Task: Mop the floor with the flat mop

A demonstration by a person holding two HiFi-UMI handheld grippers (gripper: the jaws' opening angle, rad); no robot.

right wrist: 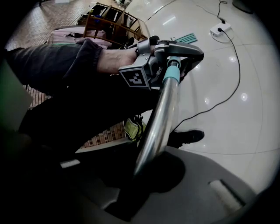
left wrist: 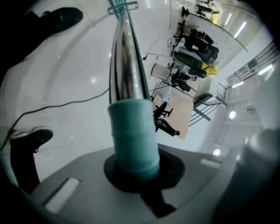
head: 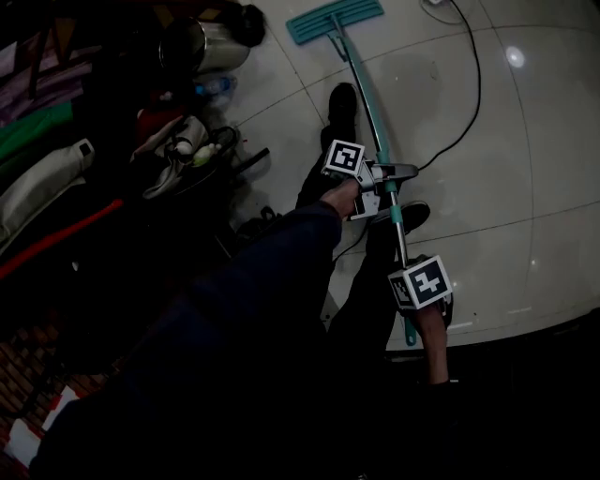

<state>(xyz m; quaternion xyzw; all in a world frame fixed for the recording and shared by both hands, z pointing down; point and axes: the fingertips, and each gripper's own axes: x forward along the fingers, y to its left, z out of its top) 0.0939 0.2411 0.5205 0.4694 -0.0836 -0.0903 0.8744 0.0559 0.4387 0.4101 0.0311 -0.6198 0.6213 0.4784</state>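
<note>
Glossy white tiled floor (head: 525, 141) carries the flat mop (head: 335, 21), left gripper (head: 387, 176) and right gripper (head: 407, 274) clamping its handle (head: 367, 94).

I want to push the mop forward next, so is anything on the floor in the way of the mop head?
A black cable runs just right of the mop head, and a metal canister sits off to its left. Straight ahead is out of frame.

Glossy white tiled floor (head: 530, 178), flat mop head (head: 335, 21), black cable (head: 477, 84)
</note>
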